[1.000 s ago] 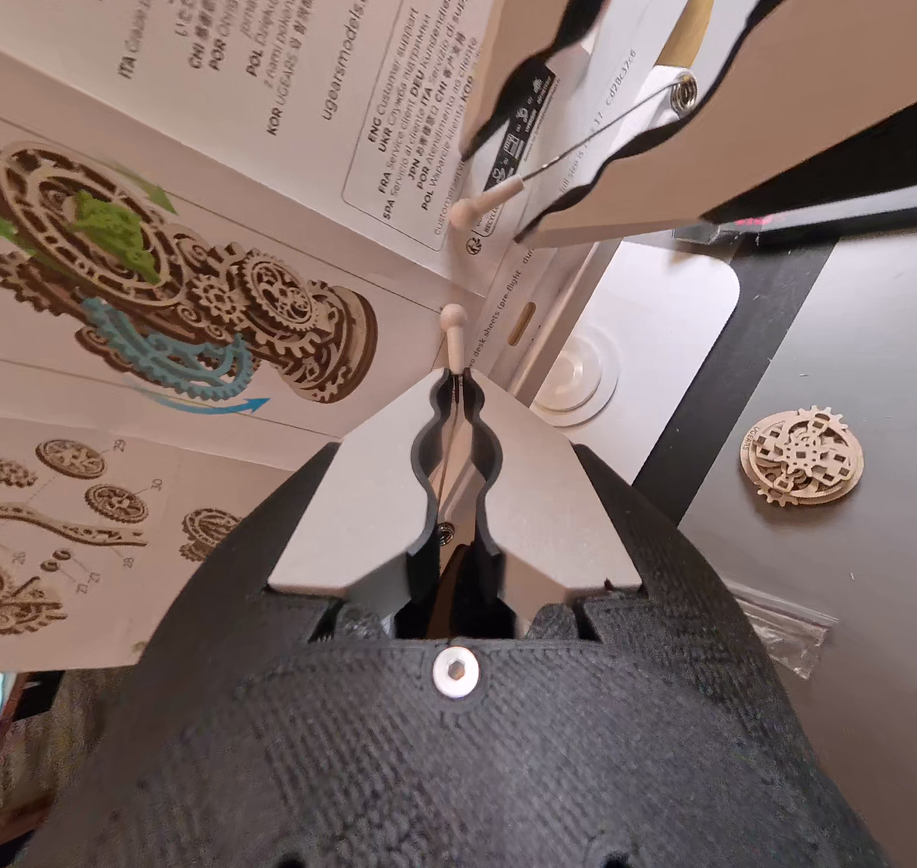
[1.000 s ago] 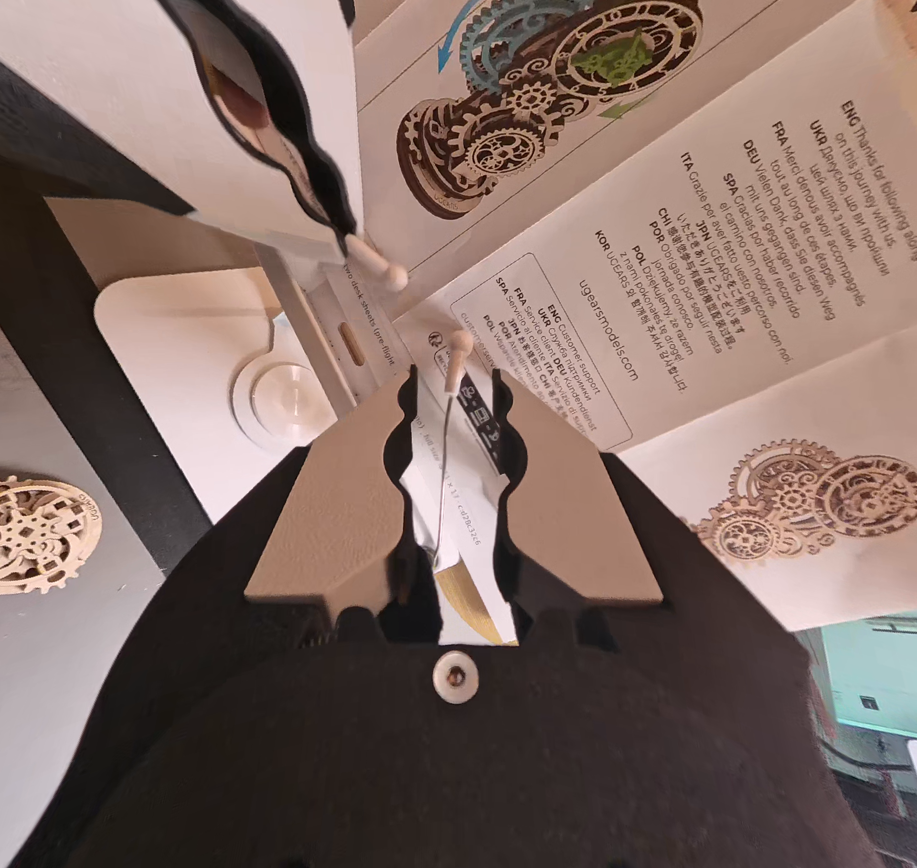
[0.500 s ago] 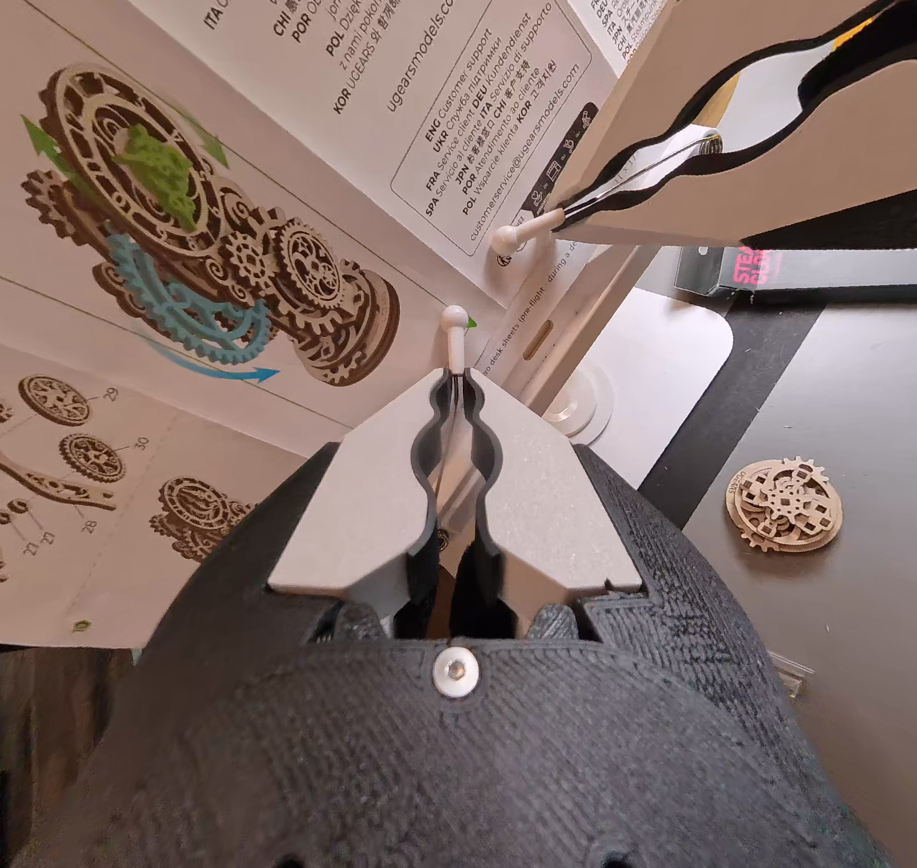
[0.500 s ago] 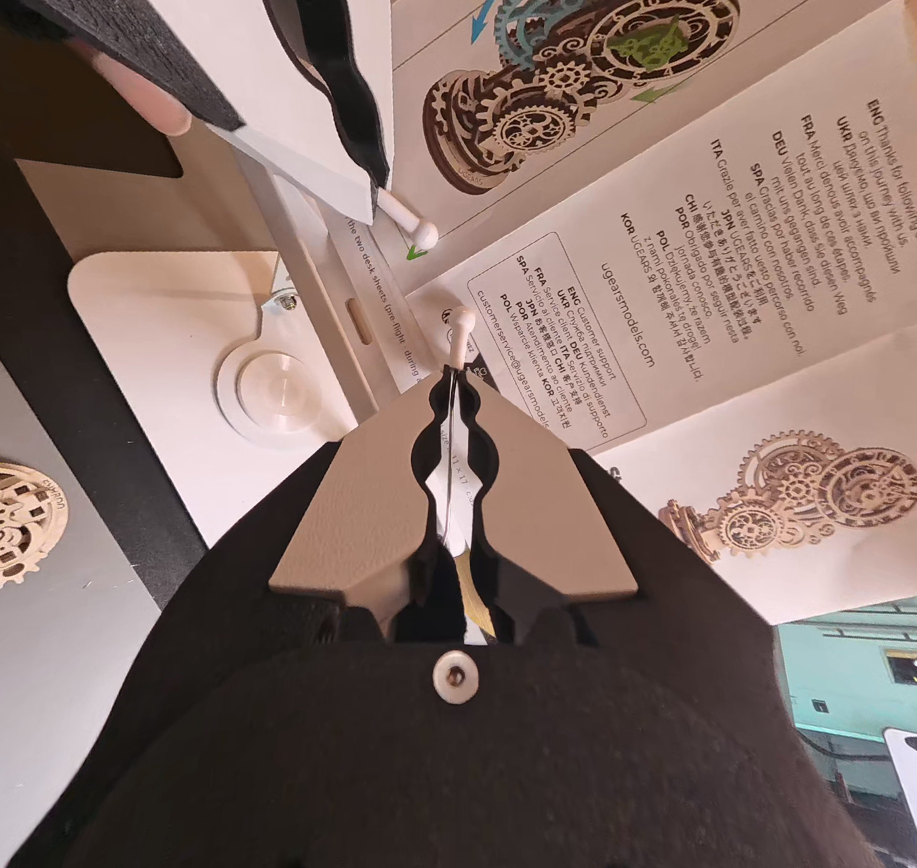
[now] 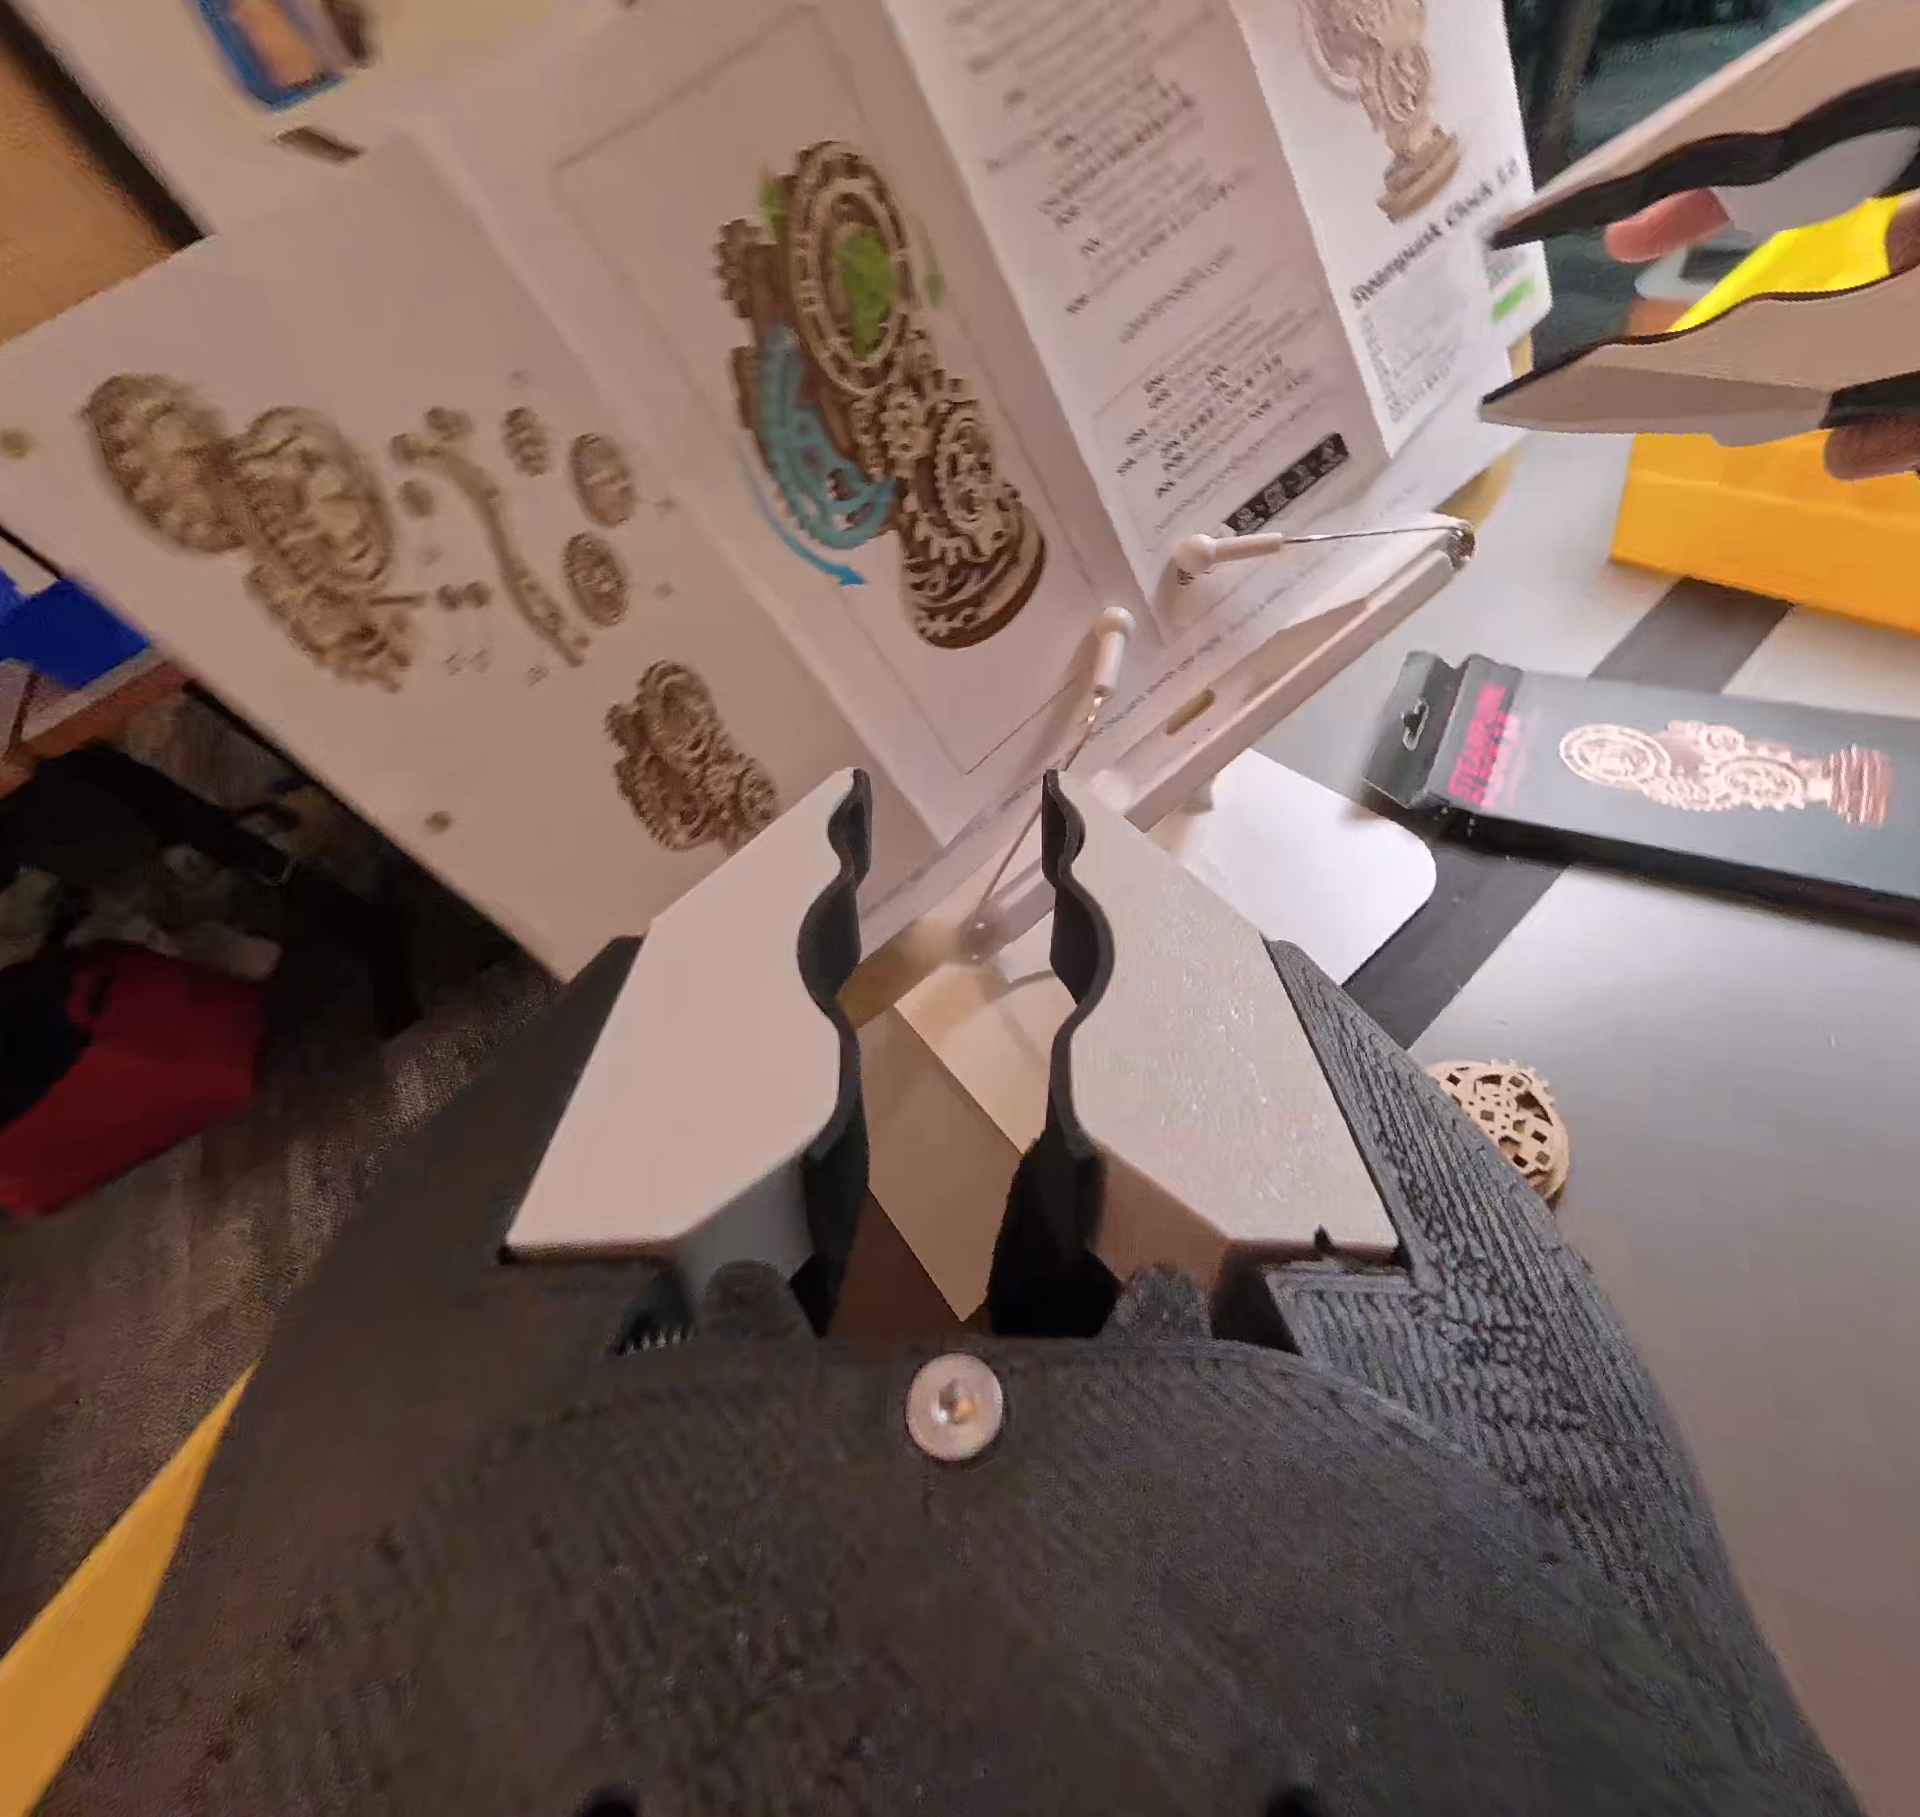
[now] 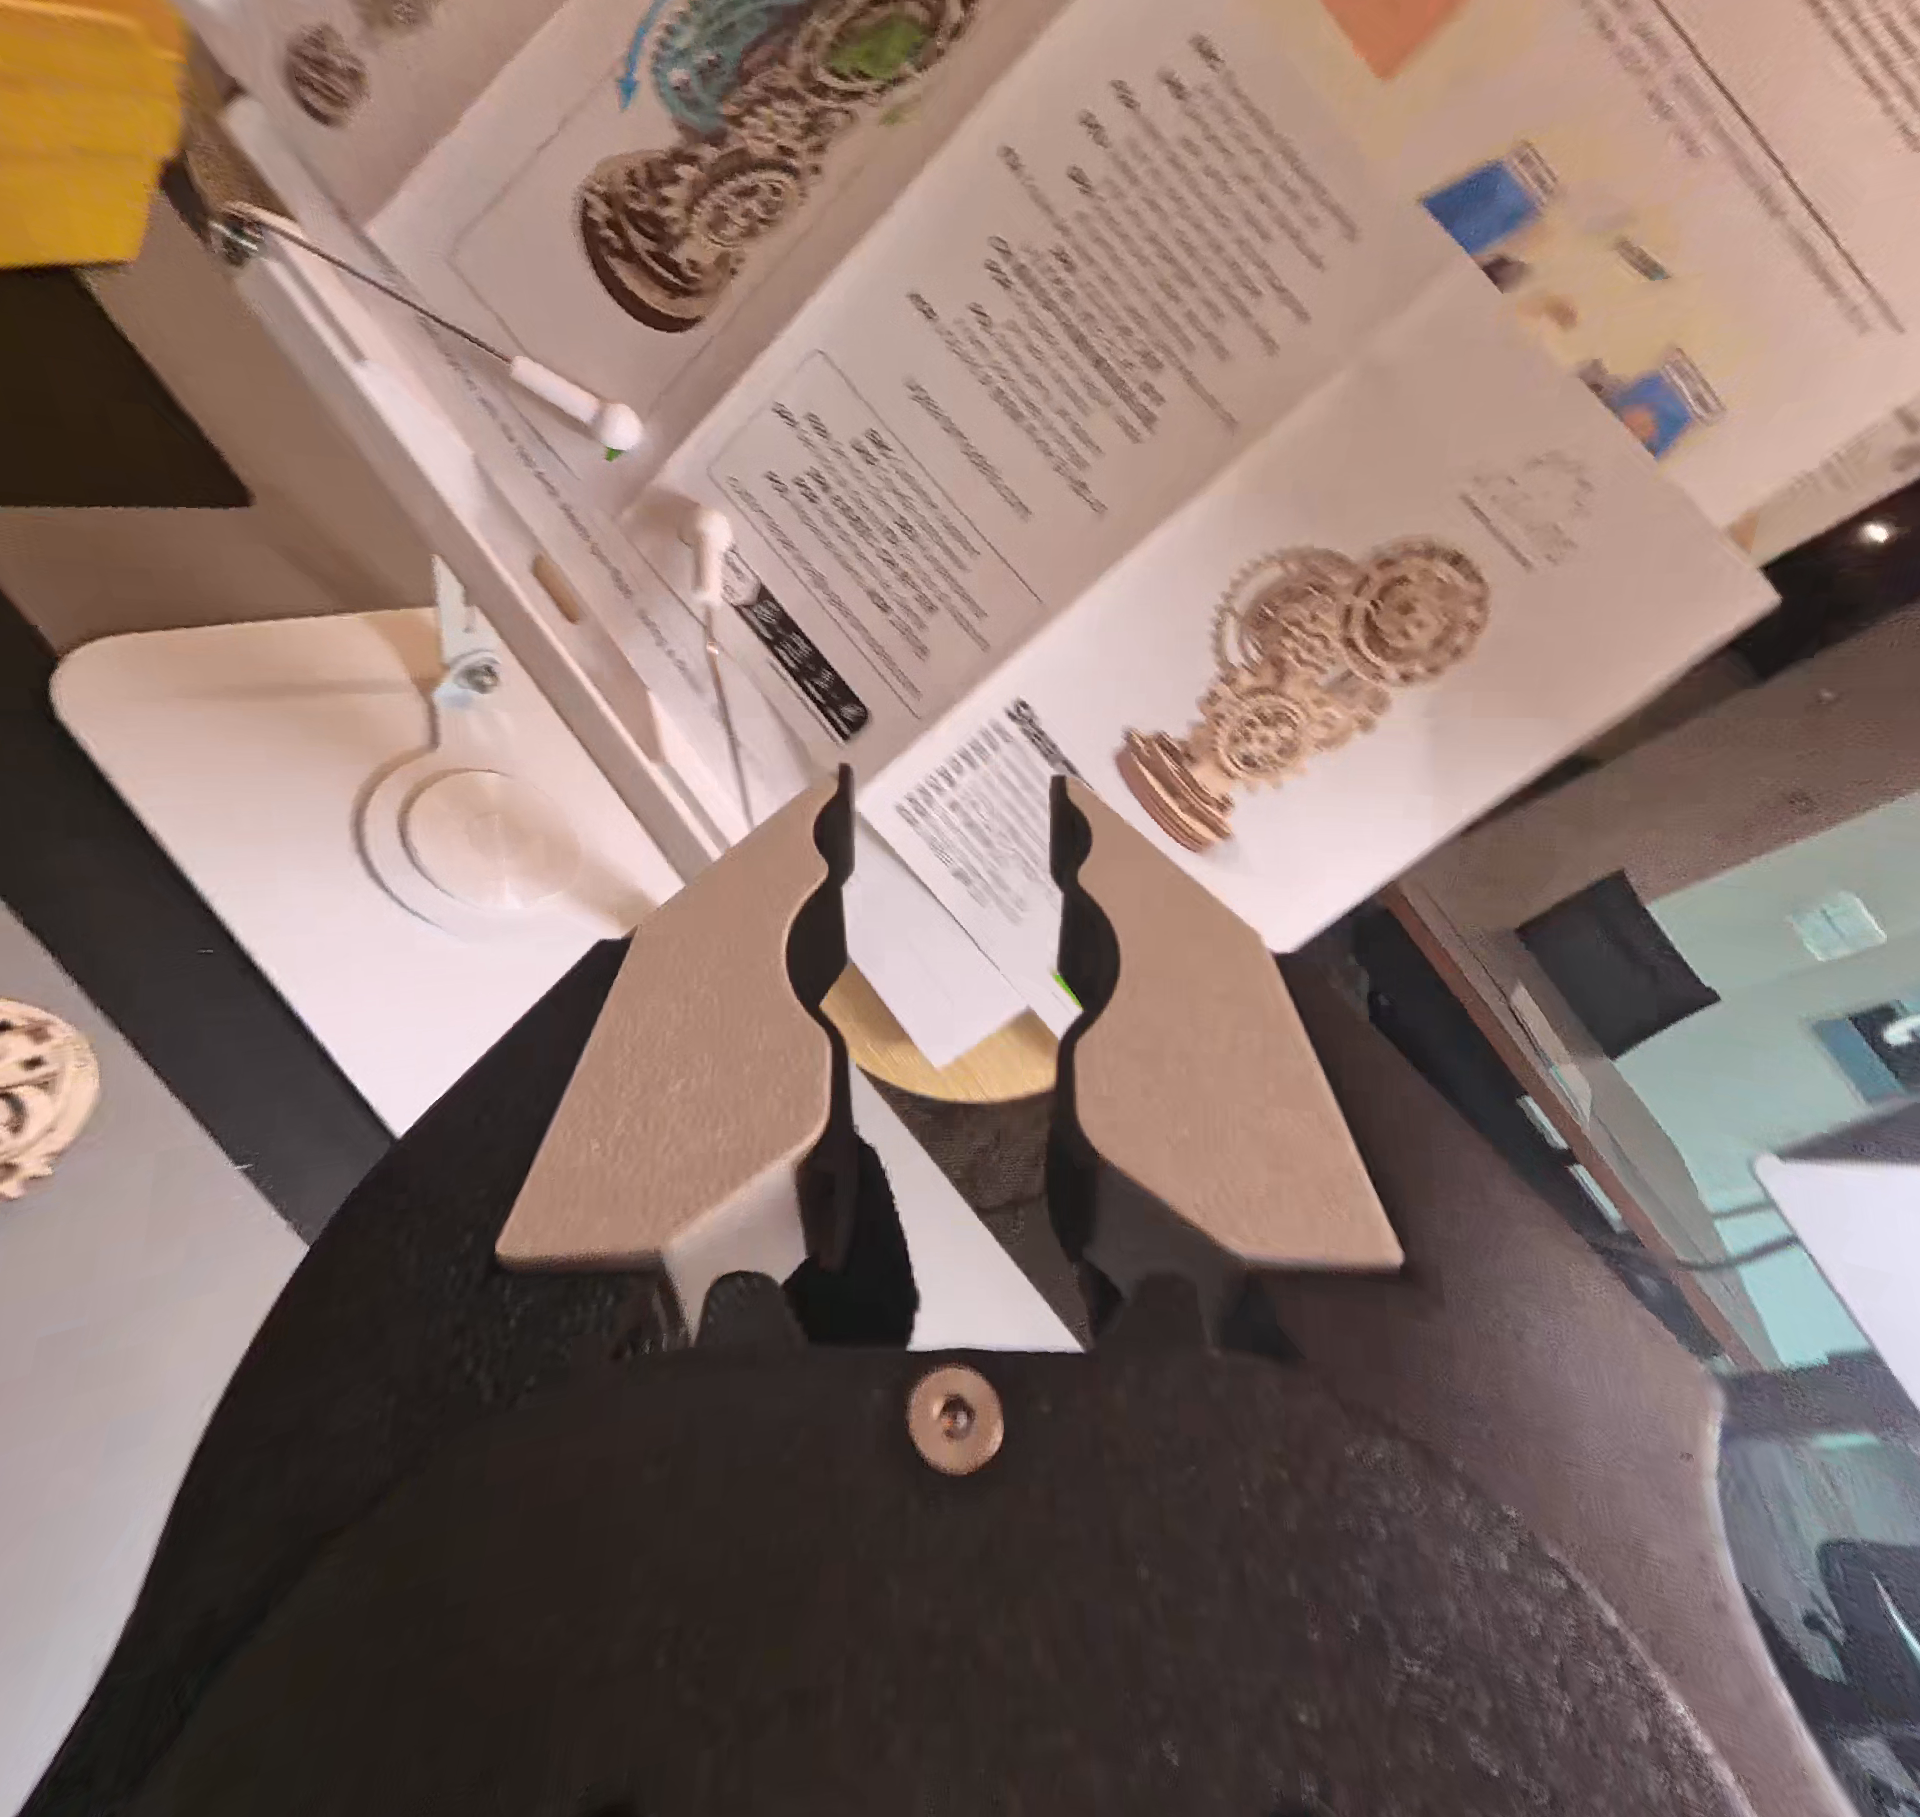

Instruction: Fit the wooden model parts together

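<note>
A folded instruction sheet [image 5: 623,396] leans on a white book stand [image 5: 1340,863]. Two wire page-holder arms with white tips [image 5: 1110,637] [image 5: 1195,552] lie against the sheet. My left gripper [image 5: 951,801] is open. The lower end of one wire arm shows between its fingers, and neither pad presses on it. My right gripper [image 6: 951,801] is open and holds nothing, just in front of the sheet [image 6: 1039,333]. It also shows in the left wrist view [image 5: 1496,318], open, at the upper right. A round wooden gear part [image 5: 1501,1123] lies on the grey table and also shows in the right wrist view [image 6: 31,1092].
A black flat package [image 5: 1662,770] lies on the table to the right of the stand. A yellow box [image 5: 1766,531] stands behind it. The stand's white base [image 6: 239,718] sits on a dark strip. Floor and room clutter lie beyond the sheet's edges. The tips of one gripper are about 20 cm away from the tips of the other.
Both grippers were shut on the wire page-holder arms. Both have now opened, let the arms go and drawn back. The arms rest on the sheet.
</note>
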Available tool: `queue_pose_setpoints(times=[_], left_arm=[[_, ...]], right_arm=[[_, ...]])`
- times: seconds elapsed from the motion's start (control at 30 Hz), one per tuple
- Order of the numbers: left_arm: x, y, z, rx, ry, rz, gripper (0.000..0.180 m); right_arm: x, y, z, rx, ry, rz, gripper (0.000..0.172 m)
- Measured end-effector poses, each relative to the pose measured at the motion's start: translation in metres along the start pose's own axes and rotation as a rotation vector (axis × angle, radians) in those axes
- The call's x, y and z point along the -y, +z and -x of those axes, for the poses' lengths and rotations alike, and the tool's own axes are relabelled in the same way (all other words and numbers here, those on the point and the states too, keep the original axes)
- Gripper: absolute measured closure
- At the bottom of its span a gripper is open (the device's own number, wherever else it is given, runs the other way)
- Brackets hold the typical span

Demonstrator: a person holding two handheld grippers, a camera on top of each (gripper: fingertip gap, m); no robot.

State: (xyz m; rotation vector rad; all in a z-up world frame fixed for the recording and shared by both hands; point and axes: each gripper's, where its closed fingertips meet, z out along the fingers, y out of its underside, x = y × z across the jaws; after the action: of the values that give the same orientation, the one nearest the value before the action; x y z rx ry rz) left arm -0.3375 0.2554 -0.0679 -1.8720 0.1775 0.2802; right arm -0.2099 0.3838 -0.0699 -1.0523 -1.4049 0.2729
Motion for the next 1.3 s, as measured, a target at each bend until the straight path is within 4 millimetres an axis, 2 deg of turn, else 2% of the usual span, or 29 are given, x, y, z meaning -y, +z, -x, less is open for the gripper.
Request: queue_pose_setpoints(times=[0.07,0.13,0.23,0.33,0.5,0.87,1.2,1.3], left_arm=[[-0.009,-0.009,0.016,0.057,-0.063,-0.018,0.151],[-0.021,-0.007,0.025,0.097,-0.086,0.005,0.153],[-0.033,0.001,0.038,0.159,-0.081,0.056,0.155],[-0.033,0.008,0.052,0.190,-0.118,0.069,0.154],[-0.033,0.015,0.062,0.207,-0.114,0.074,0.158],[-0.025,0.018,0.073,0.272,-0.044,0.055,0.165],[-0.025,0.016,0.075,0.270,-0.051,0.030,0.164],[-0.022,0.009,0.075,0.261,-0.057,0.014,0.162]], right_arm=[[-0.014,0.002,-0.019,-0.061,0.027,0.018,0.132],[-0.022,0.003,-0.041,-0.160,0.082,0.013,0.139],[-0.028,0.004,-0.057,-0.201,0.294,-0.028,0.139],[-0.039,0.016,-0.053,-0.112,0.463,-0.014,0.127],[-0.045,0.013,-0.048,-0.023,0.615,-0.058,0.143],[-0.061,-0.002,-0.042,-0.127,0.603,-0.041,0.171],[-0.067,-0.005,-0.034,-0.133,0.583,-0.017,0.172],[-0.062,-0.018,-0.041,-0.141,0.585,-0.029,0.154]])
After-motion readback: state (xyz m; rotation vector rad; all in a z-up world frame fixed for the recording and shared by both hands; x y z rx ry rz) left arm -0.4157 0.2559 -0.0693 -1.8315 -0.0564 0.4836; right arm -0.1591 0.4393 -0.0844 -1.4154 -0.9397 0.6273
